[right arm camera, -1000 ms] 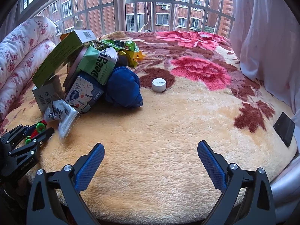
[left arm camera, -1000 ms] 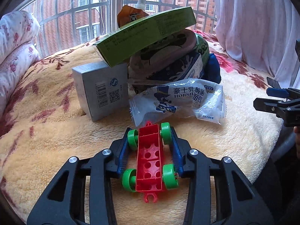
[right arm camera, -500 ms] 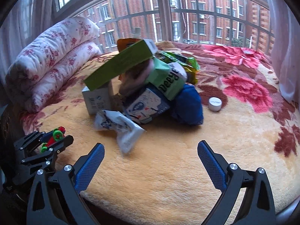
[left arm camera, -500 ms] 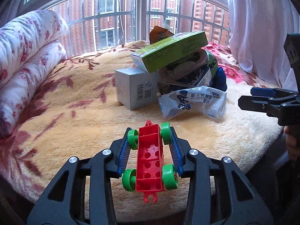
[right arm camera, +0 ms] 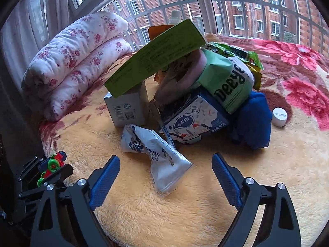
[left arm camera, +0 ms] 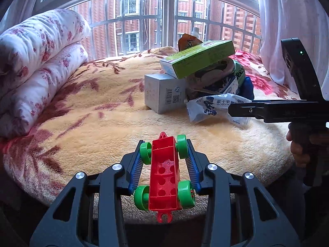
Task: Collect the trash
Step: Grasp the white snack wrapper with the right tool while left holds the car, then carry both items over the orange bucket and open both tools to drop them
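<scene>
Red toy car (left arm camera: 164, 175) with green wheels, lower centre; cream blanket (left arm camera: 98, 115) patterned with maroon leaves – pink-red roses at right. Green box (right arm camera: 154, 59) over a silver-grey box (right arm camera: 127, 111); white wrapper (right arm camera: 158, 160) printed navy; blue cloth (right arm camera: 253, 121); white quilt (left arm camera: 41, 61), pink florals – upper left.

bed blanket (right arm camera: 185, 216) | on it: grey box (right arm camera: 127, 109), white wrapper (right arm camera: 160, 160), white cap (right arm camera: 279, 117)
</scene>
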Motion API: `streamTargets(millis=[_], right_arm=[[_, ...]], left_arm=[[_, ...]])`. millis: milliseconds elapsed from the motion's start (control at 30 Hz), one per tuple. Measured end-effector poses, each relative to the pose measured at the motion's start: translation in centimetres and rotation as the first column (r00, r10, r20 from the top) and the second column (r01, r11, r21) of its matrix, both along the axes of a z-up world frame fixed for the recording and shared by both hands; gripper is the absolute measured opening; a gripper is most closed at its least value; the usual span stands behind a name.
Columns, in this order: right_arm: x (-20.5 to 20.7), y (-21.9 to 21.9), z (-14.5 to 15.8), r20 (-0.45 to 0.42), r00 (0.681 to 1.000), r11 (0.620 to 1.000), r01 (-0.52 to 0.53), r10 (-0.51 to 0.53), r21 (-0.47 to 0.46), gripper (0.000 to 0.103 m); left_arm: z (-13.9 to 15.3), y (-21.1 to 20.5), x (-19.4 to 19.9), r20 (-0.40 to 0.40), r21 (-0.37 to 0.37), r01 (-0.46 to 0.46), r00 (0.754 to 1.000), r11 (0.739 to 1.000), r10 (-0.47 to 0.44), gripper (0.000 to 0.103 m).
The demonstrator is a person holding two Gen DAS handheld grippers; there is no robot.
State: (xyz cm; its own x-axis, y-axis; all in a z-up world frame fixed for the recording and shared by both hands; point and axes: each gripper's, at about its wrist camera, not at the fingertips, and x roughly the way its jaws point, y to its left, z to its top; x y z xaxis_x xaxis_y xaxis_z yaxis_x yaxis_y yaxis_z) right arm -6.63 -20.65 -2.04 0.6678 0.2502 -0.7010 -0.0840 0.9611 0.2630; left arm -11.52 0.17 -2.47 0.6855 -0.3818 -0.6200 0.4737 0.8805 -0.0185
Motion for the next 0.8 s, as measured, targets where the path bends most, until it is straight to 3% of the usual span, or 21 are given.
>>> streamTargets(millis=[167, 233, 267, 300, 533, 800], right_arm=[[1.0, 0.4, -0.6, -0.022, 1.000, 0.999, -0.010, 0.012, 0.047, 0.059], [1.3, 0.6, -0.7, -0.026, 0.999, 0.997, -0.019, 0.021, 0.072, 0.039], [1.4, 0.7, -0.7, -0.031, 0.999, 0.996, -0.026, 0.028, 0.085, 0.019], [1.4, 0.8, -0.7, -0.036, 0.999, 0.995, -0.029, 0.032, 0.098, 0.015], [-2.3, 1.4, 1.0, 0.009, 1.000, 0.996, -0.025, 0.024, 0.081, 0.012], [-9.9, 1.1, 3.6, 0.071, 0.997, 1.000, 0.009, -0.011, 0.030, 0.013]], left_arm=[[-0.6, 0.1, 0.4, -0.028, -0.010, 0.003, 1.000, 1.000, -0.003, 0.038], [-0.7, 0.2, 0.4, -0.032, -0.012, 0.002, 0.999, 1.000, -0.002, 0.038], [-0.8, 0.2, 0.4, -0.034, -0.013, 0.001, 0.999, 1.000, -0.001, 0.038], [-0.8, 0.2, 0.4, -0.037, -0.013, -0.001, 0.999, 1.000, 0.001, 0.038], [-0.5, 0.4, -0.3, -0.050, -0.031, 0.011, 0.999, 0.999, -0.012, 0.038], [-0.2, 0.0, -2.5, -0.064, -0.030, 0.051, 0.997, 0.998, -0.052, 0.038]])
